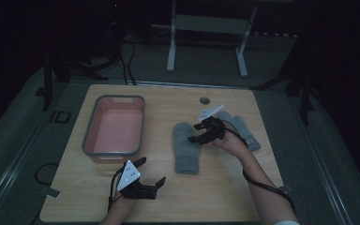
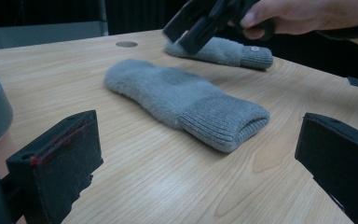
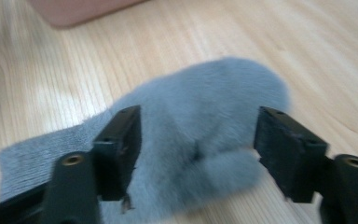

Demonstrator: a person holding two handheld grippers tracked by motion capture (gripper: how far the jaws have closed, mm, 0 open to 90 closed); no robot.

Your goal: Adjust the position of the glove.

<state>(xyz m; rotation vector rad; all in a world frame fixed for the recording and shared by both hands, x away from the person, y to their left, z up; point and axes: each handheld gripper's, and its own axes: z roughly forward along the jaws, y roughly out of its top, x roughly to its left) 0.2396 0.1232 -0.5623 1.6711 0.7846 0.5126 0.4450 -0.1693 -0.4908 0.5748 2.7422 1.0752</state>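
High view: two grey fleece mittens with ribbed cuffs lie right of centre on the wooden tabletop (image 1: 225, 187), the near mitten (image 1: 186, 147) left of the far mitten (image 1: 243, 131). The right gripper (image 1: 205, 132) hovers between them, fingers spread around nothing; the left gripper (image 1: 151, 177), fingers spread, waits near the front edge. Judged soft, light, non-slippery: pinch the fleece body or cuff. The pink grey-rimmed plastic tub (image 1: 89, 140) sits left. The far mitten is partly hidden.

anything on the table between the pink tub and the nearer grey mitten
No, the stretch between the tub and the nearer mitten is bare wooden table, as the high view shows.
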